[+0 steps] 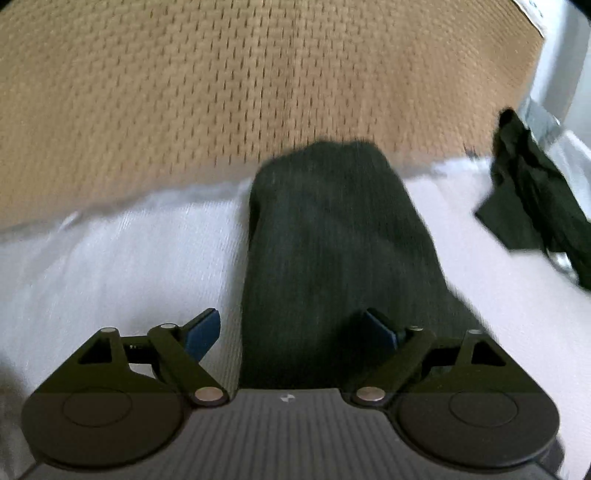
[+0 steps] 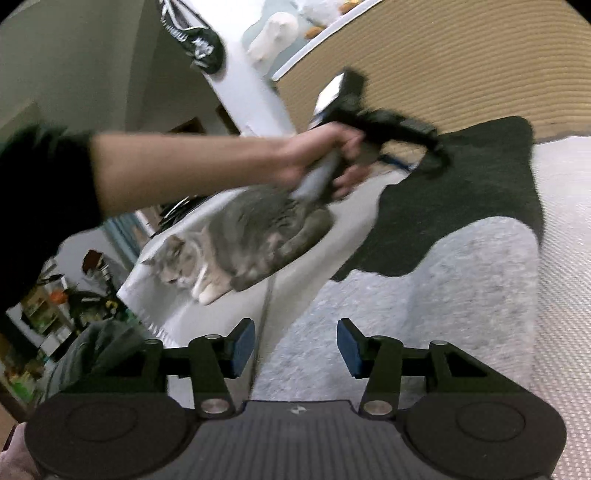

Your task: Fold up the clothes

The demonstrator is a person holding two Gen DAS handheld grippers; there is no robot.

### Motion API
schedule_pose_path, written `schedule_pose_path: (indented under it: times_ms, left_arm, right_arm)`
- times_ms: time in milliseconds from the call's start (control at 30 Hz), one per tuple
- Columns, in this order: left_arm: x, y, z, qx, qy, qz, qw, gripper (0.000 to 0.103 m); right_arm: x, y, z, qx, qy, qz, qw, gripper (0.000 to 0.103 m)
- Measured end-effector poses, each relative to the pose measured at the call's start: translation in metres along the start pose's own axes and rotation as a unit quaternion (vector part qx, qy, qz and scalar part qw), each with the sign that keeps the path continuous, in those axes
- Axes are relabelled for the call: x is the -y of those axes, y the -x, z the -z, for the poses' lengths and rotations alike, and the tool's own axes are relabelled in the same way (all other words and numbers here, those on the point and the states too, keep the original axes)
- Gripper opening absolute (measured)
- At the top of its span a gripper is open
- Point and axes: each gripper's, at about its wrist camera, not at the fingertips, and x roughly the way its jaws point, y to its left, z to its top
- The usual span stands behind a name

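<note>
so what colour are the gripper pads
Blue pads on black arms, clearest in the right wrist view.

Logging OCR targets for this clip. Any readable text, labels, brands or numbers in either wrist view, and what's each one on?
Nothing can be read for certain.
White lettering on the black hanging item, right wrist view: blurred, unreadable.
Dark marks on the white strip at the woven headboard edge, left wrist view: too small to read.
Small white logo on each gripper body: a symbol, not text.
</note>
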Motion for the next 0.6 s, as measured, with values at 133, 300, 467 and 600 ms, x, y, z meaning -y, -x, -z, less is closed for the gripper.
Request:
schedule_pose_path:
  times_ms: [133,300,467,600]
  left_arm:
    - [-0.001,0.008,0.036,-0.011,0.013,0.018,0.9997,0.087]
    - [0.007,0.024,0.070,0.022,0.029,0.027,0.9990,0.085]
    - [0.004,0.034,0.078,0.038,0.064,0.025,0.9969,0.041]
    - [0.000,0.039,0.084,0.024,0.089,0.064,0.9937,0.014]
  right_arm:
    - [-0.004,-0.001,0.002,-0.002,0.016,0.014,1.000,0.053]
    - [-0.009,0.000,0.006,-0.006,0.032,0.028,0.999,0.054]
    - [-0.011,0.001,0.008,-0.004,0.031,0.037,0.999,0.054]
    - [-0.009,0.007,0.010,0.004,0.016,0.041,0.999,0.054]
